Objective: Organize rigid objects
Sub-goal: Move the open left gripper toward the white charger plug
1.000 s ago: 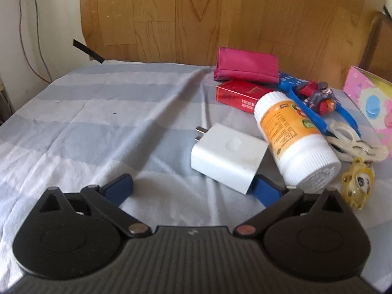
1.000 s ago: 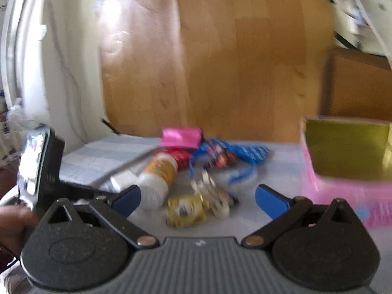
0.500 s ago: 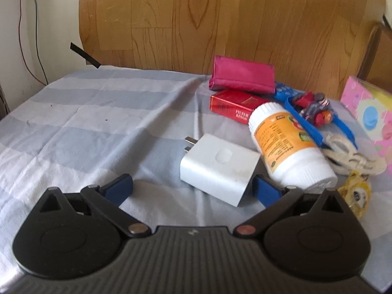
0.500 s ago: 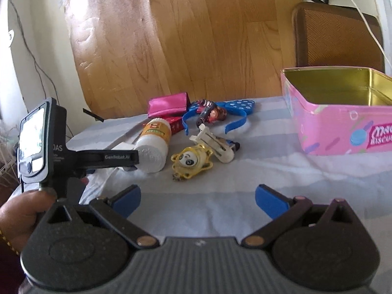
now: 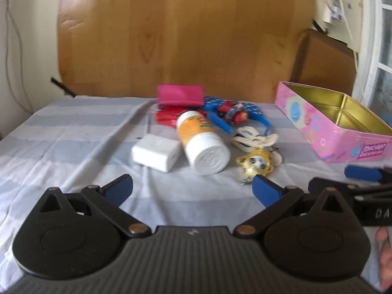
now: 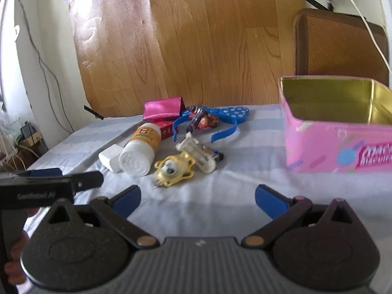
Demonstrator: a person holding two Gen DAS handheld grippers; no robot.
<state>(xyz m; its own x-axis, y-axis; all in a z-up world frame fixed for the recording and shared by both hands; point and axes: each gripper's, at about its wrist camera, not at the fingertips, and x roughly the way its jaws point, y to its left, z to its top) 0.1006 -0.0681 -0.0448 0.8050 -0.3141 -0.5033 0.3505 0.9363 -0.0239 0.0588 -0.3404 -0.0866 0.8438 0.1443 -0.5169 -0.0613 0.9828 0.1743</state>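
Both your grippers hover spread and empty — left gripper [image 5: 192,186], right gripper [image 6: 198,198] — short of the clutter on the striped cloth [image 5: 73,142]. The white pill bottle [image 5: 202,144] lies on its side beside the charger block [image 5: 155,154]: likely light, rigid, slick — pinch across its barrel.

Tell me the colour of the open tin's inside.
Gold inside the pink tin; clearest in the right wrist view.

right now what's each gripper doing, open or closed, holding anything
Left gripper: open, holding nothing.
Right gripper: open, holding nothing.
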